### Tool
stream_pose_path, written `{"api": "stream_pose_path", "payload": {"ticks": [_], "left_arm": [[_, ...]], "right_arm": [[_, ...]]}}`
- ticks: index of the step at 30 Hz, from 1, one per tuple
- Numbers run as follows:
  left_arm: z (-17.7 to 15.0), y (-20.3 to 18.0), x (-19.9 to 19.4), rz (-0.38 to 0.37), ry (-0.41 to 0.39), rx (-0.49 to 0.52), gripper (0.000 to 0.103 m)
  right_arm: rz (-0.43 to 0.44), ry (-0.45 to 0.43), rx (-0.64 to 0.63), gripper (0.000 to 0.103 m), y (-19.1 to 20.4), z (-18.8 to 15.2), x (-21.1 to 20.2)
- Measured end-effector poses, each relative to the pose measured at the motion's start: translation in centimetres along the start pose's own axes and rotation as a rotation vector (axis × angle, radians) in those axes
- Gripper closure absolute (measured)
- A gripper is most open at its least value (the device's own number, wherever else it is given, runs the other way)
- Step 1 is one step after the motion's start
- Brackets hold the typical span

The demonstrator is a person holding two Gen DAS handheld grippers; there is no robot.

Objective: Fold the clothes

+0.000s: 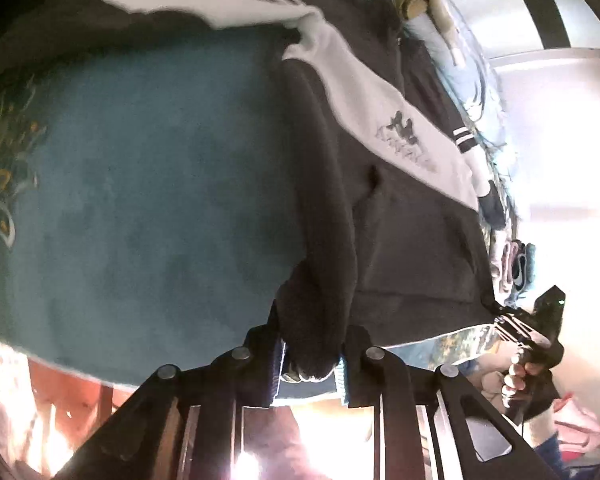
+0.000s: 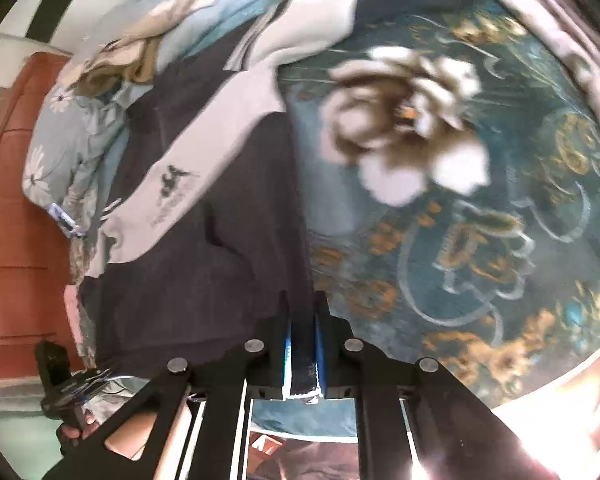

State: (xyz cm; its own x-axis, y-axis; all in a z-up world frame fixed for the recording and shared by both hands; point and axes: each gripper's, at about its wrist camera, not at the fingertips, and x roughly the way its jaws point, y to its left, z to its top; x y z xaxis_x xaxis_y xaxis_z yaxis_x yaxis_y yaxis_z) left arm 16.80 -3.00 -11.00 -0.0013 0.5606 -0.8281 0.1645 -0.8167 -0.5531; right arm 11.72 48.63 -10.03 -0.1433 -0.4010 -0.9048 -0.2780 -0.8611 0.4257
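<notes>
**Both grippers pinching the hoodie's hem**

We are working on a dark hoodie with a white diagonal panel (image 1: 380, 120), which is lying spread on the teal floral blanket (image 1: 160, 200). To fold it cleanly, we are judging that both corners should rise together and level, keeping the hem taut. Our left gripper (image 1: 312, 354) is clamping a bunched dark corner, jaws partly closed around it. Our right gripper (image 2: 303, 352) is pinching the hem edge, jaws nearly closed.
</notes>
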Motion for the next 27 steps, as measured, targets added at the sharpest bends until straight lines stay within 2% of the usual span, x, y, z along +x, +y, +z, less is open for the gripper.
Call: {"api": "stream_pose_path", "payload": {"ticks": [5, 9, 13, 15, 16, 18, 20, 22, 25, 27], "left_arm": [[1.1, 3.7, 1.6, 0.003, 0.028, -0.122, 0.080], [1.7, 3.1, 1.8, 0.042, 0.050, -0.111, 0.075], [2.7, 1.4, 0.2, 0.061, 0.058, -0.090, 0.066], [3.3, 1.7, -1.4, 0.044, 0.029, -0.124, 0.059], [3.6, 1.8, -2.3, 0.034, 0.013, -0.143, 0.054], [4.4, 3.2, -4.8, 0.045, -0.078, -0.218, 0.048], [5.3, 4.6, -7.4, 0.061, -0.177, -0.298, 0.039], [6.6, 7.0, -9.3, 0.098, -0.281, -0.426, 0.037], [8.6, 12.1, -10.9, 0.064, -0.455, -0.724, 0.037], [9.3, 16.0, -10.8, -0.008, -0.541, -0.942, 0.037]], "right_arm": [[-0.075, 0.070, 0.006, 0.094, -1.1, 0.1, 2.3], [-0.127, 0.112, -0.016, 0.094, -0.6, 0.8, 4.2], [-0.137, 0.095, -0.045, 0.092, 1.1, 2.8, 3.2], [-0.142, 0.086, -0.060, 0.088, 1.9, 3.7, 2.7], [-0.145, 0.082, -0.067, 0.078, 2.3, 4.2, 2.5], [-0.150, 0.074, -0.082, 0.070, 3.2, 5.2, 2.0], [-0.155, 0.065, -0.096, 0.068, 4.0, 6.2, 1.5], [-0.161, 0.056, -0.111, 0.065, 4.9, 7.2, 1.1], [-0.163, 0.049, -0.135, 0.064, 6.2, 8.7, 0.6], [-0.136, 0.072, -0.163, 0.064, 7.4, 9.8, 1.4]]}}
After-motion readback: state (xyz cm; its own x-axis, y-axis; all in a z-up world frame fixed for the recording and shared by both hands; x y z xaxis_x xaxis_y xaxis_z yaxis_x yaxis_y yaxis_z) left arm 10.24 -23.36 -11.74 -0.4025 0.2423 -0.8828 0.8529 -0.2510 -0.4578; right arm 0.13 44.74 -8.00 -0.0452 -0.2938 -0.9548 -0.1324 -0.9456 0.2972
